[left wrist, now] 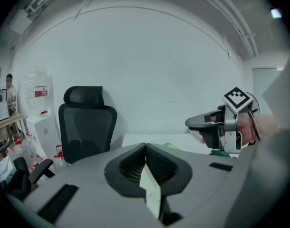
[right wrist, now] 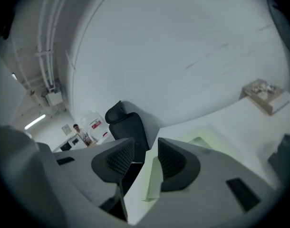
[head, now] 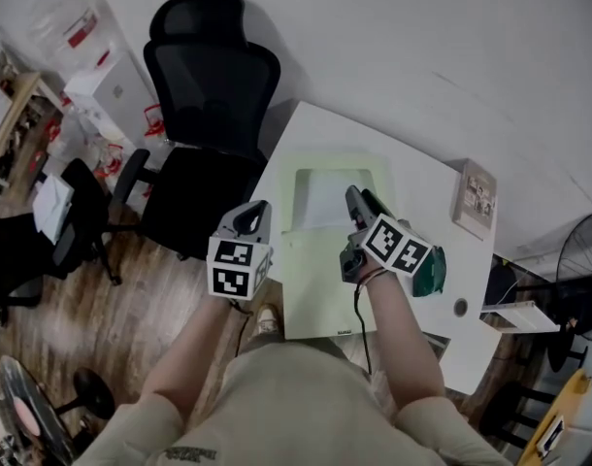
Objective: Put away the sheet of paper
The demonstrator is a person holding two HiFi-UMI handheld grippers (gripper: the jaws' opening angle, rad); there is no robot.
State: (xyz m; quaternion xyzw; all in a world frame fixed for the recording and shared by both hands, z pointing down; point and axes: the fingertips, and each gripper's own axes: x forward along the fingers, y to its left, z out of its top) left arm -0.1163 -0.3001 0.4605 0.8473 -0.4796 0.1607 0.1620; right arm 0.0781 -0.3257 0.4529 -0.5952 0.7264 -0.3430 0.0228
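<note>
Since it is laid flat on the white desk (head: pixel 412 178), landmark: pale green folder (head: pixel 320 294).
Sheet of paper: white sheet of paper (head: pixel 325 202) is seen at the folder's far end, framed by the green border. How far it is tucked in cannot be told.
Left gripper: left gripper (head: pixel 261 209) is held at the folder's left edge. The jaws are clenched, and a thin pale green edge of the folder is pinched between them.
Right gripper: right gripper (head: pixel 354 195) is held above the folder's right half, just beside the sheet. The jaws are parted and nothing is grasped. Folder and desk are seen through the gap.
Chair: black office chair (head: pixel 211 105) is parked beyond the folder's far-left corner, off the desk.
Box: small box (head: pixel 476 197) is set well right of the folder, near the desk's far edge.
Green item: dark green object (head: pixel 434 272) is placed just right of the folder. Its kind cannot be told.
</note>
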